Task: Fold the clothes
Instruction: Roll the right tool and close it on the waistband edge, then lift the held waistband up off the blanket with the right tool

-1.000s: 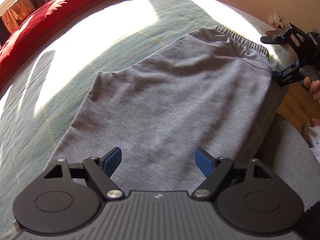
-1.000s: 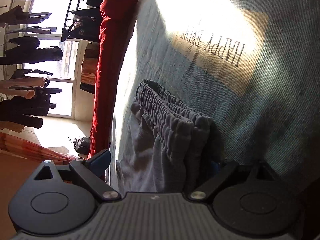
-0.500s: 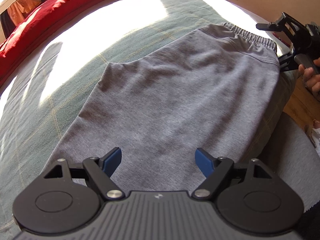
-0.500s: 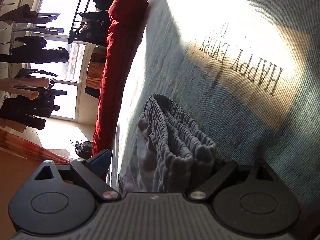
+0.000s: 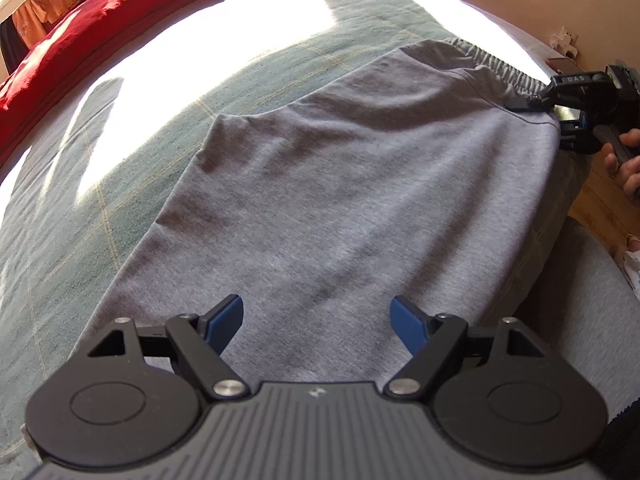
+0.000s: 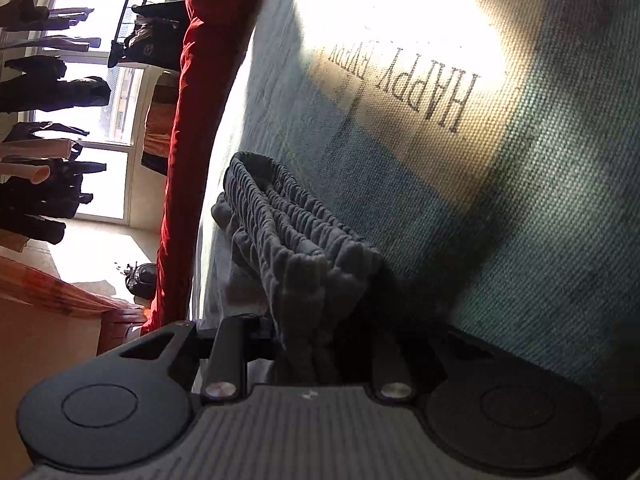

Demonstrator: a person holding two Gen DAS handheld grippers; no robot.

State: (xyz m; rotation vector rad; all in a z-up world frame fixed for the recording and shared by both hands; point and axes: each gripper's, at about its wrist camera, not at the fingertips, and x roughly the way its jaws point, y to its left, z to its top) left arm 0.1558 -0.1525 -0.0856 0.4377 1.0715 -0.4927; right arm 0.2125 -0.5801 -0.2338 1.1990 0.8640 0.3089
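Grey sweatpants (image 5: pixel 340 184) lie flat on the bed, folded lengthwise, with the elastic waistband (image 5: pixel 496 62) at the far right. My left gripper (image 5: pixel 316 312) hovers open over the leg end, with nothing between its blue pads (image 5: pixel 224 318). My right gripper (image 5: pixel 532 106) sits at the near corner of the waistband. In the right wrist view its jaws are closing and the bunched waistband (image 6: pixel 288 232) is pinched between them (image 6: pixel 308 328). A person's hand (image 5: pixel 624 160) holds that gripper's handle.
A teal bedcover (image 5: pixel 100 208) with a printed patch (image 6: pixel 420 92) lies under the pants. A long red bolster (image 5: pixel 80 20) runs along the far side of the bed. Wooden floor (image 5: pixel 600 208) shows past the bed's right edge. Hanging clothes (image 6: pixel 40 80) fill the window side.
The right gripper moved in onto the waistband corner and its jaws closed from wide apart onto the bunched fabric. The left gripper stayed open over the leg end.
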